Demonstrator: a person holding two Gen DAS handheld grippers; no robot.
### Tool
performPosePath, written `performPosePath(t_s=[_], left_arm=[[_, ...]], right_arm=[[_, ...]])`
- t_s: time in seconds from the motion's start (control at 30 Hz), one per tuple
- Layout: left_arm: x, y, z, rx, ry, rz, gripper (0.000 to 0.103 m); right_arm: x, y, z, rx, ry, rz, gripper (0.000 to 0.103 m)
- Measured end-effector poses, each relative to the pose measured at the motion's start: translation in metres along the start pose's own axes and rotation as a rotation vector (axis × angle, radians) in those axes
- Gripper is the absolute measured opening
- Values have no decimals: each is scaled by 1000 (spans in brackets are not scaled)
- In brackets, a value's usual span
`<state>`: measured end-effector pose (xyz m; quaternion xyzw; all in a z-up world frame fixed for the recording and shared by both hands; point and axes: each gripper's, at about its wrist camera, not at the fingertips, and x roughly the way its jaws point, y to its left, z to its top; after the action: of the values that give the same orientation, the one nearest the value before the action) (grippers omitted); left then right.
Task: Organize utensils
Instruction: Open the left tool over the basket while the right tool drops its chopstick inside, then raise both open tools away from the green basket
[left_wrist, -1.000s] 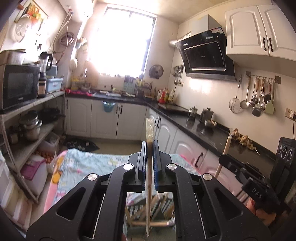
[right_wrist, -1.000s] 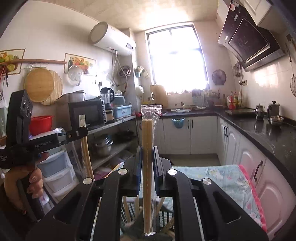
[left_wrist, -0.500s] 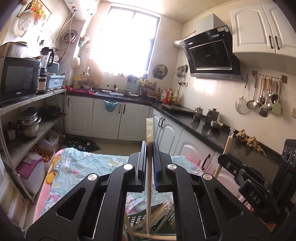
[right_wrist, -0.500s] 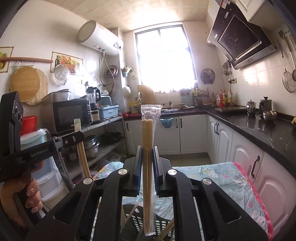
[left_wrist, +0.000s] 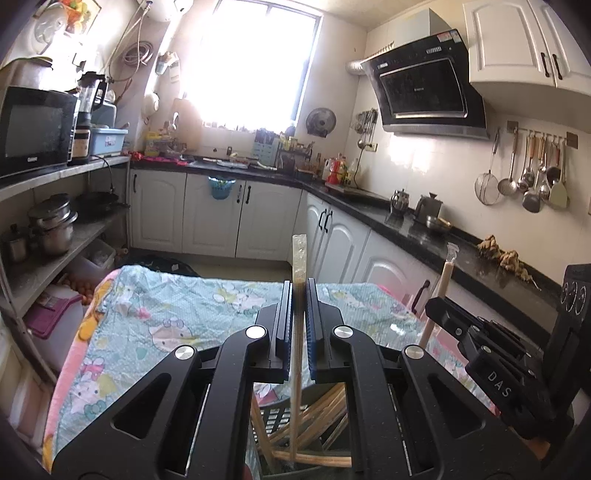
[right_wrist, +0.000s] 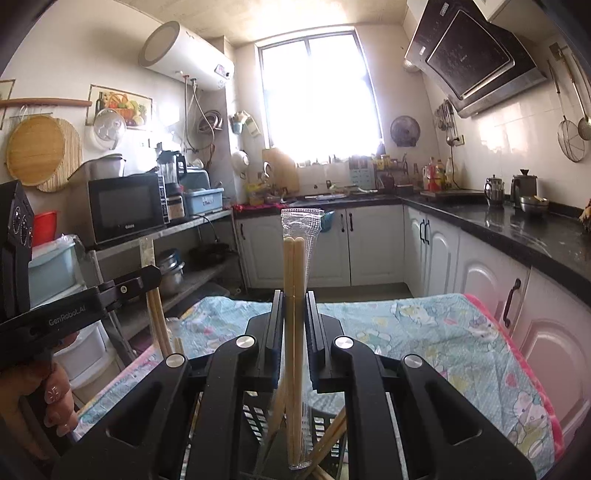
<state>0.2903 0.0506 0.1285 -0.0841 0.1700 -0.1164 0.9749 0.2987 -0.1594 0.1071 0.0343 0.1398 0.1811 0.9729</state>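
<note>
Your left gripper (left_wrist: 296, 328) clamps one wrapped chopstick pair (left_wrist: 298, 258) upright. Your right gripper (right_wrist: 293, 332) clamps another pair (right_wrist: 294, 280), both above the black basket (right_wrist: 255, 413) of chopsticks.

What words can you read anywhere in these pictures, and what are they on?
"DAS" on the right hand-held gripper.
"GenRobot.AI" on the left hand-held gripper.
Small brand on the microwave: too blurred to read.
Small brand on the hood: too small to read.
Sticker on the hood's top edge: unreadable.
Writing on the blue box: blurred.
</note>
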Motion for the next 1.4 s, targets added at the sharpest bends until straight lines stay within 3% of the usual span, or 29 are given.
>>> performPosePath(t_s=[0.5,0.57,0.7,0.9,1.0,1.27,1.4], left_arm=[[14,9,-27,-17,112,1,8],[14,9,-26,-21,122,0,17],[11,10,-25,-24,131,10,21],[3,12,-21,-28,131,18,38],[-3,14,-18,-30,127,27,49],[-19,22,-7,-44,135,75,92],[-36,22,-4,-56,123,120,93]], right_arm=[[6,-3,-11,12,68,-9,15],[6,-4,-10,14,78,-11,17],[3,-4,-8,8,79,-14,17],[-5,-5,-4,6,84,-22,20],[-9,-5,-3,-4,103,-32,24],[-17,0,-3,-34,146,-61,42],[-27,1,-1,-43,144,-61,53]])
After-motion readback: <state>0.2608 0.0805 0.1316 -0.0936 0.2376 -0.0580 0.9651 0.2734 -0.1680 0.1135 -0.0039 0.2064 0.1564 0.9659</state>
